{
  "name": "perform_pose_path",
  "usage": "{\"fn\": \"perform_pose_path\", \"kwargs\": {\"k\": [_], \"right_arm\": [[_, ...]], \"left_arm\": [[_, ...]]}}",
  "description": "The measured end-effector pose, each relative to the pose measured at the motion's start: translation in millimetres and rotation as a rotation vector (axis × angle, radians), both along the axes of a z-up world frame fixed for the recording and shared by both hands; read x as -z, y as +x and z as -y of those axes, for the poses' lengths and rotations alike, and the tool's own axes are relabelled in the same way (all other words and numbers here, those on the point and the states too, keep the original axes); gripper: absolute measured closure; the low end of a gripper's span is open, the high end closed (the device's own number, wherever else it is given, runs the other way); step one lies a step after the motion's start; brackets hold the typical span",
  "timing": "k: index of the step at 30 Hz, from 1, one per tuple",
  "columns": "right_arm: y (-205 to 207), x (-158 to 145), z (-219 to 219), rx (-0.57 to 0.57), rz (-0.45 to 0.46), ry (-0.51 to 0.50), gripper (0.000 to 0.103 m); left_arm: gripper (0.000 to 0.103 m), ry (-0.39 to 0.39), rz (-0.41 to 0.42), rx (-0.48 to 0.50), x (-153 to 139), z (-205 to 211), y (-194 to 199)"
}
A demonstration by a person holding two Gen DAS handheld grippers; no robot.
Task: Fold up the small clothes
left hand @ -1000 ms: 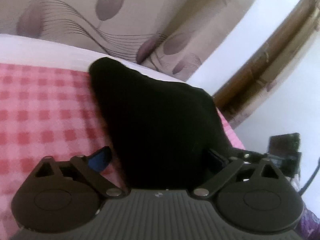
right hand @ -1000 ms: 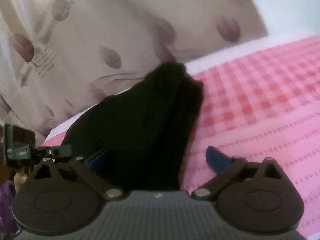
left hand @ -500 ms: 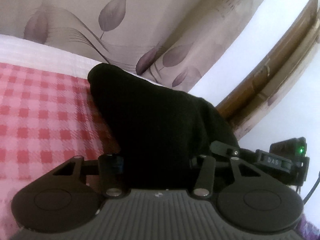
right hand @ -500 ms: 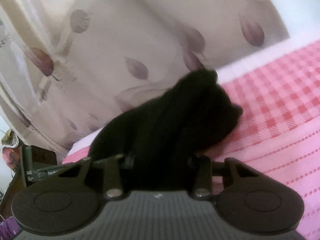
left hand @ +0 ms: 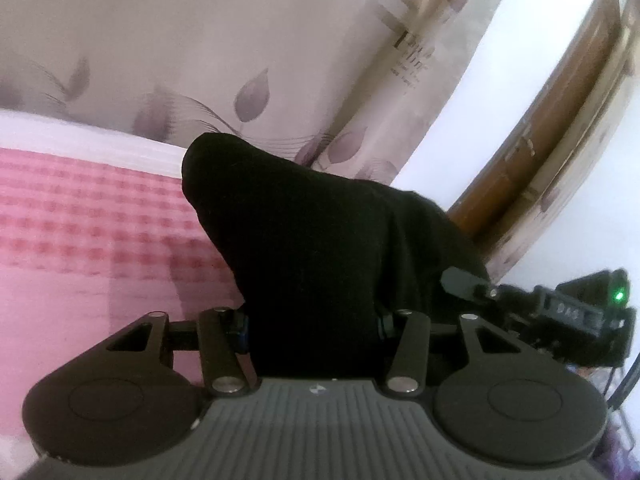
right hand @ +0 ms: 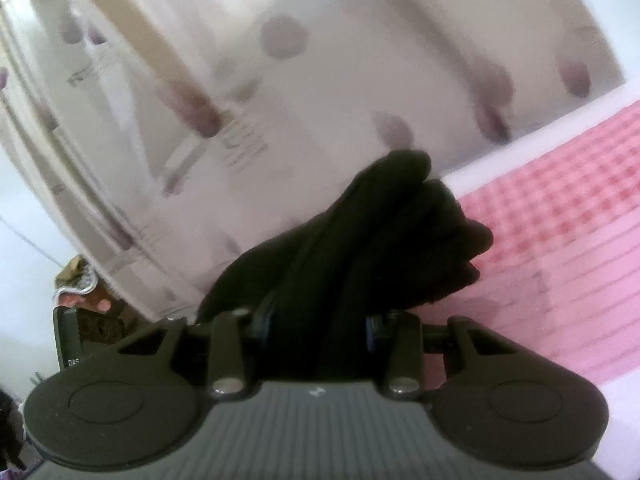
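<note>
A black garment (left hand: 312, 248) hangs bunched between both grippers, lifted above a pink checked bed cover (left hand: 88, 232). In the left wrist view my left gripper (left hand: 312, 326) is shut on one end of it, the cloth filling the gap between the blue-padded fingers. My right gripper (right hand: 318, 328) is shut on the other end of the black garment (right hand: 360, 248), which rises in thick folds ahead of it. The right gripper's body, with a green light, shows at the right edge (left hand: 576, 312) of the left wrist view. Both sets of fingertips are buried in the cloth.
A beige curtain (left hand: 280, 60) with purple leaf prints hangs behind the bed. A white sheet edge (left hand: 80, 136) borders the pink cover (right hand: 560, 232). A brown wooden frame (left hand: 560, 120) stands at the right, and a cluttered dark corner (right hand: 80, 296) lies at the left of the right wrist view.
Both grippers went from open around the garment to shut on it, then lifted it off the bed; more curtain and less cover now show in each view.
</note>
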State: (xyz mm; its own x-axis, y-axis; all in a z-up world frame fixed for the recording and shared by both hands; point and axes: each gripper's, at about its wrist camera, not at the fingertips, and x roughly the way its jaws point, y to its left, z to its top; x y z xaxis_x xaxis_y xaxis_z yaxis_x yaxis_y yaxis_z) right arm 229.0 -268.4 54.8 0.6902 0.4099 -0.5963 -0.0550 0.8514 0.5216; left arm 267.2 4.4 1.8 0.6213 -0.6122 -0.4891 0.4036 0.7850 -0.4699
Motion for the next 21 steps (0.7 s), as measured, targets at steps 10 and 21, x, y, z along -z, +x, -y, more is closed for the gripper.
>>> {"fn": "perform_pose_path", "kwargs": {"k": [10, 21], "right_arm": [[-47, 9, -63, -0.061, -0.032, 0.022, 0.064], [-74, 30, -78, -0.034, -0.094, 0.027, 0.064]], "left_arm": [[0.053, 0.12, 0.017, -0.07, -1, -43, -75], [0.053, 0.207, 0.044, -0.096, 15, -44, -107]]}}
